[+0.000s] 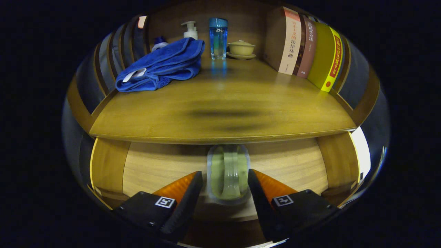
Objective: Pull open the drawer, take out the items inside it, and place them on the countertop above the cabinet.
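Observation:
A clear glass cup (pixel 228 174) stands in the pulled-out drawer (pixel 293 165), just under the front edge of the wooden countertop (pixel 220 113). My gripper (pixel 224 171) reaches into the drawer, and the cup sits between its two fingertips. The right fingertip (pixel 253 179) is at the cup's side. A thin gap shows between the left fingertip (pixel 196 181) and the cup. The gripper is open around the cup and does not press on it.
On the countertop a blue towel (pixel 162 67) lies at the back left, with a pump bottle (pixel 190 30) behind it. A blue glass (pixel 218 38) and a lidded yellow bowl (pixel 241 49) stand at the back. Several books (pixel 306 48) stand on the right.

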Demonstrator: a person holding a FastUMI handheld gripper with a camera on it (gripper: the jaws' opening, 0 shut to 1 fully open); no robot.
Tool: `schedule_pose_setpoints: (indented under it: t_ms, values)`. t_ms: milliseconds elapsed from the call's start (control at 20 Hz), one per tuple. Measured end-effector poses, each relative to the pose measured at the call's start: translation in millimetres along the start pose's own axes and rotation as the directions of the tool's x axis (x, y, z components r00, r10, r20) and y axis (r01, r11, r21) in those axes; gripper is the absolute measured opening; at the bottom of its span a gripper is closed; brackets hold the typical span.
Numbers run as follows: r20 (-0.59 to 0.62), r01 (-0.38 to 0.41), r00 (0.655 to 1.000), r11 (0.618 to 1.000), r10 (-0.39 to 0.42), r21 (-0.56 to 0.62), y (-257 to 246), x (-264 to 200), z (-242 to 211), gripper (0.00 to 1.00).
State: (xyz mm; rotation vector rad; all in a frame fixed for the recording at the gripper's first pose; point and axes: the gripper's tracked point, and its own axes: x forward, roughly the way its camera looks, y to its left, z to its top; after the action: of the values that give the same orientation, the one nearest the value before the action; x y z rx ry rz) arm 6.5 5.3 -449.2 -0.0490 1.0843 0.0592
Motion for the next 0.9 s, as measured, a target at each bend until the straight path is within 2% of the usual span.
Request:
schedule_pose_setpoints:
  t_ms: [200,300,550,900]
  values:
    - [-0.034,0.029,0.999,0.999,-0.028,0.017,-8,7,-6,0.58]
    - [-0.031,0.026,0.999,0.999,-0.025,0.024,-8,6,-6,0.31]
    - [0.010,0.019,1.000,1.000,-0.019,0.022,-12,-14,-1,0.26]
    - [0.053,-0.001,0.999,0.999,-0.001,0.034,-16,-59,11,0.26]
